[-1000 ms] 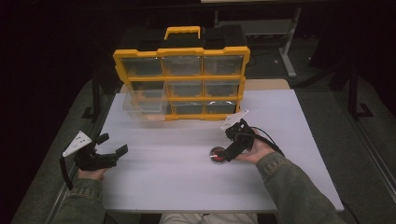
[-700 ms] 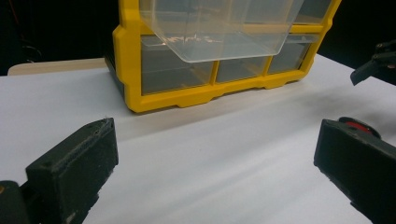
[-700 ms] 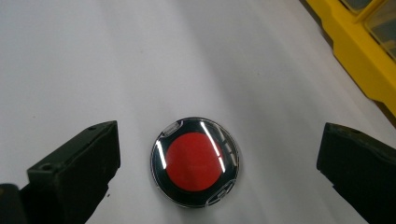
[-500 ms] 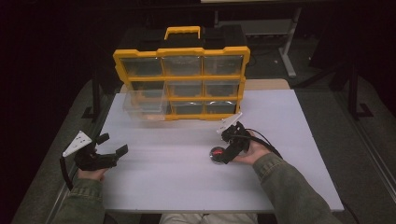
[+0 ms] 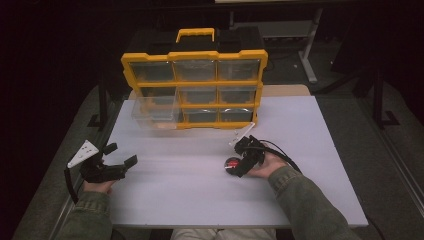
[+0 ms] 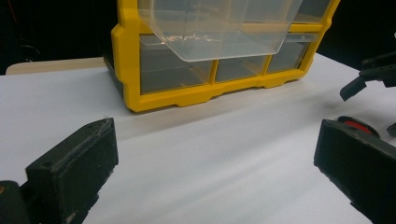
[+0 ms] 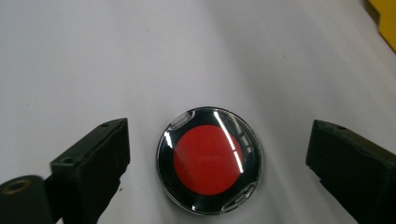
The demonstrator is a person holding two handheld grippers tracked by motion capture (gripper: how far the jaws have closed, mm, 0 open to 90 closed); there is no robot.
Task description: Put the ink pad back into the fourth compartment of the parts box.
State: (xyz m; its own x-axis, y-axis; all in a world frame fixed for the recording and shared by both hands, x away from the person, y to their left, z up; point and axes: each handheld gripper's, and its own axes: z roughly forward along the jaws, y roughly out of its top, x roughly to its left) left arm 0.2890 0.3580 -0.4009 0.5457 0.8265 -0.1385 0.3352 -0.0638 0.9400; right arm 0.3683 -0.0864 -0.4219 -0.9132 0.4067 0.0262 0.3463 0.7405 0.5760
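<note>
The right gripper (image 5: 239,161) is held low over the middle of the white table (image 5: 200,200), tilted down toward a round red disc (image 5: 231,164). Its jaws are spread wide on both sides of the disc and nothing is gripped. In the right gripper view, the disc (image 7: 208,160) is seen to have a black ring and a clear rim, and it lies flat between the jaws. The left gripper (image 5: 119,161) is held near the left edge, also wide open and empty. A yellow organizer box (image 5: 194,88) stands at the far edge, with one clear drawer (image 5: 156,112) pulled out. Bare table is left between the grippers and along the near edge.
</note>
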